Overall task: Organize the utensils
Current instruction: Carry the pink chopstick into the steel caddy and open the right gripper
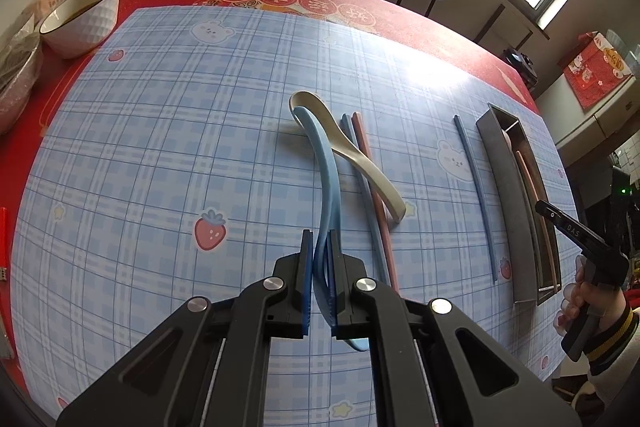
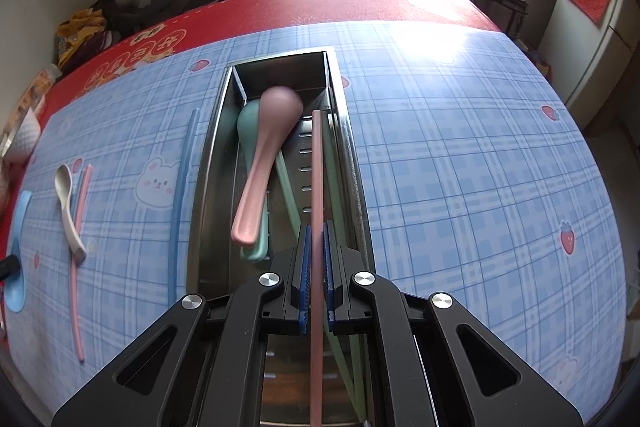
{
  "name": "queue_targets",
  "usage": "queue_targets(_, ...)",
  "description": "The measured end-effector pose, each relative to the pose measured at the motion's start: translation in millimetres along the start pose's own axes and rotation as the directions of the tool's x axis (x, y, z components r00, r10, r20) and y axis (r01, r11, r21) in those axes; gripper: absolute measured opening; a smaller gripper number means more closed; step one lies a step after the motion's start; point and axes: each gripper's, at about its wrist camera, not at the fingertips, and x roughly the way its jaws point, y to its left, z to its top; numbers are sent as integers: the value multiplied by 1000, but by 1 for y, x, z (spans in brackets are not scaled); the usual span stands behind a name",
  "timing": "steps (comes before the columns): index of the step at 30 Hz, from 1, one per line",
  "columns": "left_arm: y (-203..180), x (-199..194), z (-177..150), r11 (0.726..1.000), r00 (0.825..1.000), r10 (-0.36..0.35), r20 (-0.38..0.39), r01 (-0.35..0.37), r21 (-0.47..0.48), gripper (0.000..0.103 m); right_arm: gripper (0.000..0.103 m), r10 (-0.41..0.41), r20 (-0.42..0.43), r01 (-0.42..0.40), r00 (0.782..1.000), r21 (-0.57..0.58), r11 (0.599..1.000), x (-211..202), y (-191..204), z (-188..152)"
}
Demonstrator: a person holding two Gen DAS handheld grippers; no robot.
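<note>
Over the metal utensil tray [image 2: 224, 131], the right gripper [image 2: 317, 267] is clamped on a pink chopstick [image 2: 317, 163], held lengthwise along the tray's right compartment, probably so it can go down flat beside the green chopsticks [image 2: 289, 183] already lying there. In the tray's left part a pink spoon [image 2: 260, 163] rests on top of a green spoon [image 2: 245, 123], bowls toward twelve o'clock, which suggests spoons and chopsticks are being sorted into separate sections.

At about nine o'clock from the tray, the left gripper [image 1: 320, 267] is closed on the handle of a blue spoon [image 1: 326, 163], whose bowl points away toward twelve o'clock. Just beyond it a cream spoon [image 1: 352, 151] lies across a blue chopstick [image 1: 362, 183] and another pink chopstick [image 1: 378, 203] on the plaid mat [image 1: 160, 147]. A second blue chopstick [image 1: 476, 195] lies just beside the tray's left wall.

The letters "DAS" show on the right gripper's body in the left wrist view. Chinese characters are printed on the red tablecloth [image 1: 400, 11], too small and distorted to read with confidence.
</note>
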Motion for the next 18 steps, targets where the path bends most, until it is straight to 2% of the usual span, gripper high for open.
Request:
queue_targets(9, -31, -8, 6, 998, 1000, -24, 8, 23, 62, 6, 7, 54, 8, -55, 998, 39, 998, -10, -7, -7)
queue_targets(18, -82, -4, 14, 987, 997, -71, -18, 73, 146, 6, 8, 154, 55, -160, 986, 108, 981, -44, -16, -21)
